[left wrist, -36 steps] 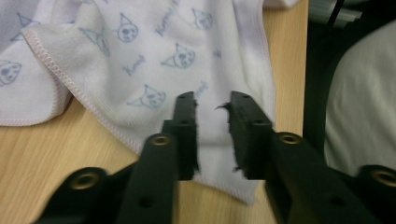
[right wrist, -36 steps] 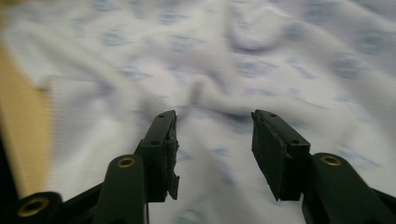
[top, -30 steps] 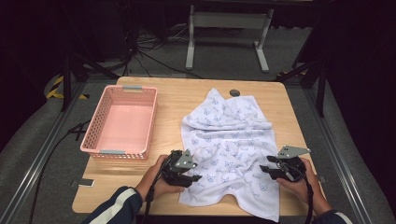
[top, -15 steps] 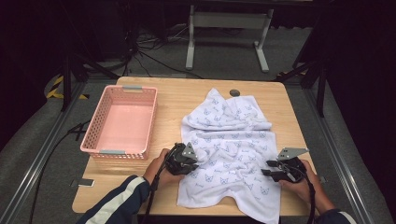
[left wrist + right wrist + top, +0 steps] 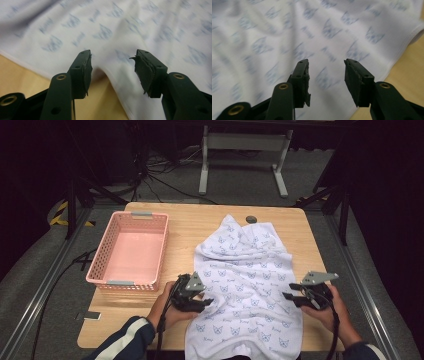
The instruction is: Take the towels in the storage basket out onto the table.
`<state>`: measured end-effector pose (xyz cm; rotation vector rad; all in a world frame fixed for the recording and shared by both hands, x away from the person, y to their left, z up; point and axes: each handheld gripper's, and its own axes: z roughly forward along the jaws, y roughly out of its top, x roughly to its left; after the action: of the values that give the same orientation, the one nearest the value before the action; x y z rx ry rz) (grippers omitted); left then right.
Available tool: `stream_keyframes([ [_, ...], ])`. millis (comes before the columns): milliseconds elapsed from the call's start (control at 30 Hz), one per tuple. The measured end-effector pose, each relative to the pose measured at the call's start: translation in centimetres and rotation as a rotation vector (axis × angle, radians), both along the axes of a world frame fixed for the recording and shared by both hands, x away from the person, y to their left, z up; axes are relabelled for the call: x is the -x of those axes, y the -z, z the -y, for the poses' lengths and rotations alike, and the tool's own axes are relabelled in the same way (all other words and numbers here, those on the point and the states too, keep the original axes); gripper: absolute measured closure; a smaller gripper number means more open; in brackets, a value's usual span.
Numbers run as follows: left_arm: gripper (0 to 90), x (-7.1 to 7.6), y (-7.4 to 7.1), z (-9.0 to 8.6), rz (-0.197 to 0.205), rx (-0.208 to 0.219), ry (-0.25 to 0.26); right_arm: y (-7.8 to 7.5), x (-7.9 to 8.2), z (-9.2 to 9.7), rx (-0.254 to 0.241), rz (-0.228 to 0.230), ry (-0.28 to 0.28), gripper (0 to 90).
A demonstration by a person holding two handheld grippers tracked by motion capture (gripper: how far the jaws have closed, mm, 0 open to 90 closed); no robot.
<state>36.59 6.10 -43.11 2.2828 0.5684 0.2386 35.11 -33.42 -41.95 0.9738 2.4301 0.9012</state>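
White printed cloth [image 5: 247, 285] is best pinched at both side hems once the parted, just-reopened left gripper [image 5: 112, 65] and the empty, parted right gripper [image 5: 326, 72] are lowered.

I work in what looks like a lab or recording studio: my wooden table [image 5: 190, 227] stands on grey carpet between metal floor rails [image 5: 37, 292], with black cables [image 5: 160, 182] and a grey stand's feet [image 5: 242, 162] on the far floor, and dark surroundings beyond.
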Motion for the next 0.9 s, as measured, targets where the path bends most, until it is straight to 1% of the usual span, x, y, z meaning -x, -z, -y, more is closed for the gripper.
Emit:
stream_keyframes([
  [33,47.9,-1.0,0.2,0.8,0.004,-0.007,-0.018,0.0,-0.9,-0.2,0.011,0.015,0.013,56.0],
  [67,47.7,-1.0,0.2,0.8,0.004,-0.007,-0.018,0.0,-0.9,-0.2,0.011,0.015,0.013,56.0],
  [100,47.7,-2.0,0.6,1.6,0.022,-0.028,-0.029,0.2,-2.3,-0.4,0.023,0.022,0.028,58.0],
  [133,48.2,-2.8,1.0,2.1,0.042,-0.066,-0.022,0.6,-3.5,-0.7,0.02,0.017,0.018,60.3],
  [167,50.1,-3.7,1.4,2.4,0.036,-0.071,-0.039,0.9,-4.4,-0.9,0.024,0.017,0.017,63.0],
  [200,50.2,-4.5,1.8,2.5,-0.013,-0.037,-0.065,1.3,-5.1,-1.0,0.017,0.005,0.025,65.8],
  [233,51.8,-5.0,2.3,2.7,-0.061,-0.037,-0.068,1.7,-5.6,-1.0,0.004,-0.013,0.021,66.6],
  [267,53.6,-5.0,2.7,3.0,-0.053,-0.084,-0.055,2.0,-5.9,-1.0,-0.002,-0.035,0.024,68.3],
  [300,53.6,-4.8,2.8,3.0,-0.05,-0.087,-0.056,2.4,-5.9,-0.9,0.001,-0.065,0.015,68.9],
  [333,54.9,-4.6,2.8,2.8,-0.057,-0.081,-0.047,2.6,-5.7,-0.8,0.014,-0.076,0.0,69.1],
  [367,54.9,-4.3,2.8,2.6,-0.069,-0.081,-0.038,2.8,-5.1,-0.7,0.019,-0.078,-0.019,69.8],
  [400,56.2,-3.8,2.7,2.2,-0.067,-0.098,-0.018,2.9,-4.6,-0.5,0.004,-0.091,-0.025,69.8],
  [433,56.6,-3.3,2.7,2.0,-0.065,-0.105,-0.013,2.8,-4.0,-0.3,0.001,-0.109,-0.037,69.9],
  [467,56.7,-2.9,2.7,1.7,-0.069,-0.104,-0.006,2.8,-3.6,-0.3,0.006,-0.114,-0.056,69.9],
  [500,56.7,-2.0,2.7,1.3,-0.073,-0.104,0.008,2.7,-3.1,-0.3,0.011,-0.123,-0.066,69.9],
  [533,57.7,-1.3,2.7,0.9,-0.066,-0.117,0.031,2.7,-2.2,-0.3,0.002,-0.132,-0.084,69.9],
  [633,58.6,0.7,2.6,-0.3,-0.091,-0.117,0.065,2.6,0.1,-0.3,-0.007,-0.172,-0.135,69.9],
  [667,58.7,1.3,2.5,-0.7,-0.11,-0.119,0.089,2.6,0.9,-0.4,-0.014,-0.185,-0.151,69.4],
  [700,58.7,1.9,2.5,-1.0,-0.127,-0.116,0.102,2.6,1.5,-0.4,-0.02,-0.2,-0.165,69.3],
  [733,59.2,2.5,2.4,-1.2,-0.158,-0.121,0.113,2.5,2.2,-0.6,-0.017,-0.218,-0.182,68.9],
  [800,59.8,3.5,2.2,-1.5,-0.206,-0.119,0.157,2.3,3.2,-1.0,0.0,-0.254,-0.223,67.8],
  [833,59.9,3.8,2.1,-1.6,-0.206,-0.126,0.159,2.2,3.7,-1.3,0.016,-0.267,-0.252,65.7],
  [867,58.5,4.0,2.0,-1.6,-0.186,-0.119,0.159,2.1,3.8,-1.5,0.031,-0.267,-0.267,62.6],
  [900,54.0,4.0,2.0,-1.6,-0.186,-0.119,0.159,1.9,3.8,-1.6,0.047,-0.25,-0.27,59.4],
])
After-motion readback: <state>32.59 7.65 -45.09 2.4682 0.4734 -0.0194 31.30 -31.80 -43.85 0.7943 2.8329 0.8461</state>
